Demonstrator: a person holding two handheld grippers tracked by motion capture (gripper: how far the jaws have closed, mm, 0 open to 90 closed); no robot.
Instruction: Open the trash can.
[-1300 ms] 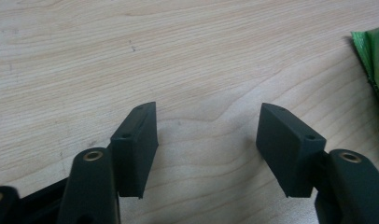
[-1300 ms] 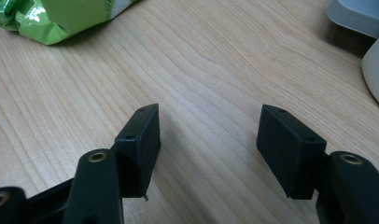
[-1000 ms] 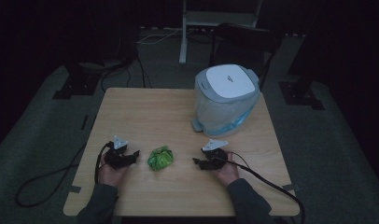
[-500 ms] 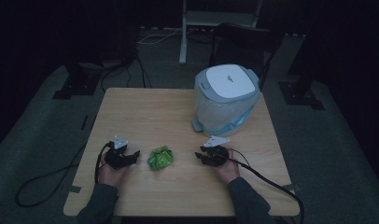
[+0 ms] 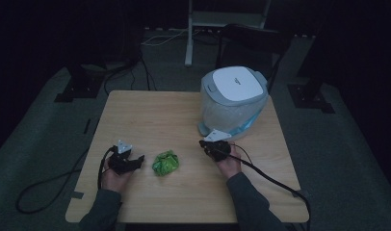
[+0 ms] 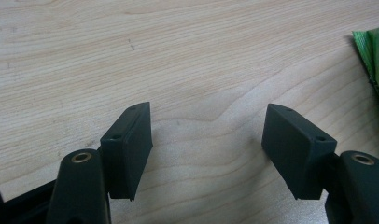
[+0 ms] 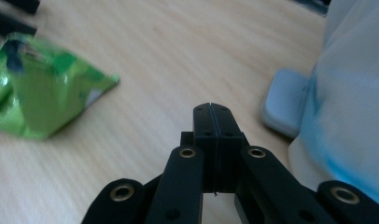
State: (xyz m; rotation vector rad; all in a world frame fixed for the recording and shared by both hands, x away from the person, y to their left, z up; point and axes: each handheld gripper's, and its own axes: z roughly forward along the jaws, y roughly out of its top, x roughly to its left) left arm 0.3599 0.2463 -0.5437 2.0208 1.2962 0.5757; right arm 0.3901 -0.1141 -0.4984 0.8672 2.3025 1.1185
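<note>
- The crumpled green wrapper (image 5: 166,162) is located on the counter (image 5: 150,115), near its front edge, between the left claw (image 5: 133,162) and the right claw (image 5: 206,145).
- The wrapper is seen to lie to the right of the left claw and to the left of the right claw. The left claw is judged to be the nearer of the two; it is just beside the wrapper but apart from it.
- In the left gripper view, the left claw (image 6: 207,149) is shown wide, with bare counter between the jaws. The green wrapper (image 6: 375,58) is found beyond the right-hand jaw, outside the gap.
- In the right gripper view, the right claw (image 7: 211,109) is shown fully closed, pad against pad, with nothing gripped. Its jaws have just been closing, and no thing is seen between them. The wrapper (image 7: 43,91) lies forward and to the left of it, clearly apart.
- No distinct long axis is offered by the wrapper; it is bunched into a rough ball, slightly wider than tall.
- The wrapper is bright green, glossy and creased, with a pointed corner and pale print; thin, light film is inferred.
- A white lidded bin (image 5: 233,103) with a blue liner stands at the far right of the counter.
</note>
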